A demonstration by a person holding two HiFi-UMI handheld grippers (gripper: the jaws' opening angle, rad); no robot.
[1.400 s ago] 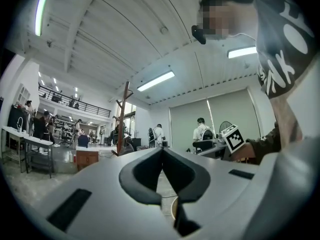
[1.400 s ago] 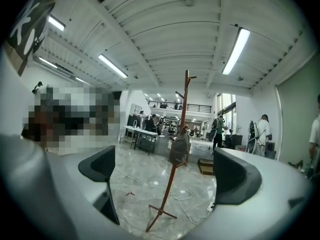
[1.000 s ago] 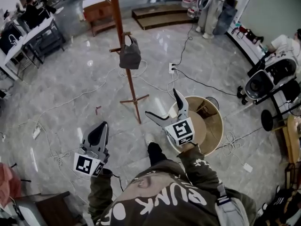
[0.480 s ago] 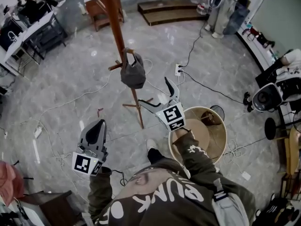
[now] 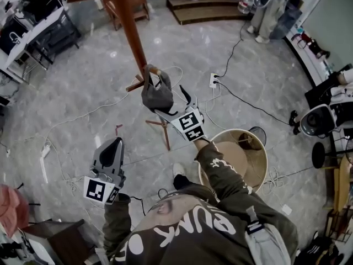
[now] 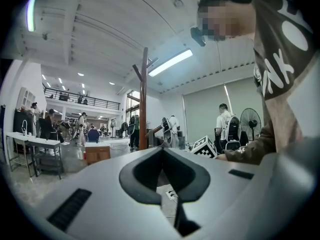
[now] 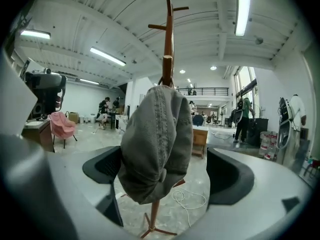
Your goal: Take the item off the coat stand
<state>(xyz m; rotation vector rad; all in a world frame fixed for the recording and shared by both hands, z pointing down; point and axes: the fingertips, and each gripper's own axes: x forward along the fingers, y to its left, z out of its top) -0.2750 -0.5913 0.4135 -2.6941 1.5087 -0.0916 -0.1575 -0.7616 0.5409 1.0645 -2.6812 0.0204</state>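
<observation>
A grey cap [image 5: 156, 95] hangs from a low peg of the brown wooden coat stand [image 5: 129, 33]. My right gripper [image 5: 169, 101] reaches up to it, one jaw on each side of the cap. In the right gripper view the cap [image 7: 155, 144] fills the space between the jaws; the jaws are closing, and a gap still shows at the right pad [image 7: 227, 176]. The stand's post [image 7: 168, 29] rises behind the cap. My left gripper [image 5: 115, 146] hangs low at the left, shut and empty, away from the stand [image 6: 143, 99].
A round wooden tub [image 5: 263, 153] stands on the floor at my right. Cables and a power strip [image 5: 214, 80] lie round the stand's feet [image 5: 164, 127]. Tables [image 5: 38, 29] stand at the far left, and a pink chair [image 5: 7, 203] at the near left.
My right gripper has risen and moved left from over the tub to the cap, which now sits between its jaws. The stand has come closer in view. The left gripper has barely moved.
</observation>
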